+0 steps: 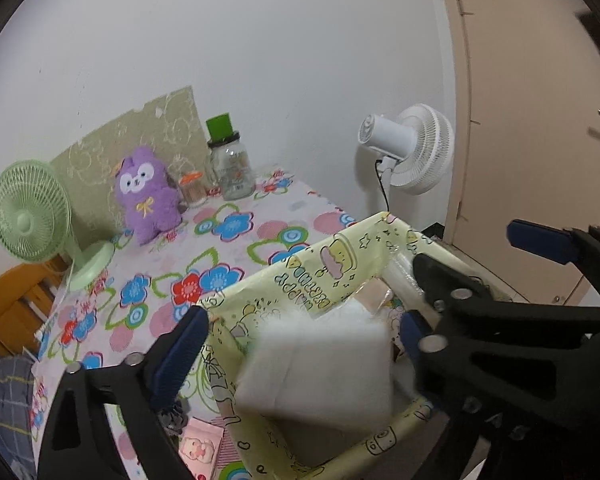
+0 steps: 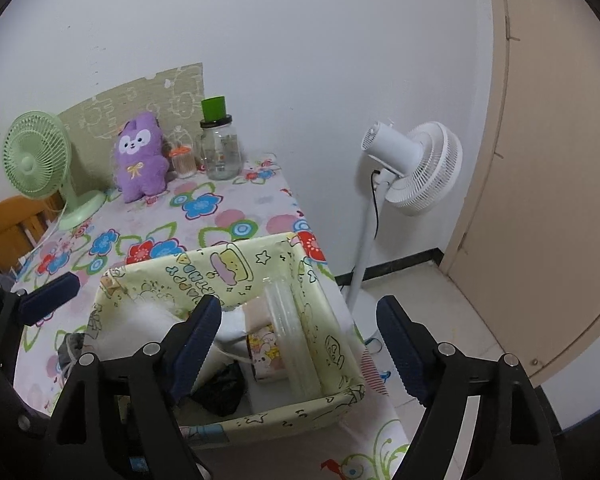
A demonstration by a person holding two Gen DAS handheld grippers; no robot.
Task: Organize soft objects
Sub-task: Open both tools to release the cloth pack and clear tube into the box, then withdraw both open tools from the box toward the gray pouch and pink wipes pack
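Note:
A pale yellow cartoon-print box [image 1: 300, 272] [image 2: 220, 264] stands on the flowered table. A white soft pad [image 1: 320, 368], blurred, sits in the box between the open jaws of my left gripper [image 1: 300, 336]; whether it touches the fingers I cannot tell. The white pad [image 2: 148, 320] also shows in the right wrist view. My right gripper [image 2: 300, 352] is open and empty above the box's near right part. A purple plush toy [image 1: 146, 192] [image 2: 140, 160] sits at the back of the table. The box also holds a black soft item [image 2: 220, 390] and a clear plastic roll [image 2: 290, 340].
A green desk fan [image 1: 32, 216] [image 2: 40, 160] stands back left. A glass jar with a green lid [image 1: 230, 168] [image 2: 220, 148] and a small orange-lidded jar [image 2: 182, 162] stand by the plush. A white floor fan [image 1: 412, 148] [image 2: 416, 168] stands right of the table. A pink packet [image 1: 198, 448] lies near the box.

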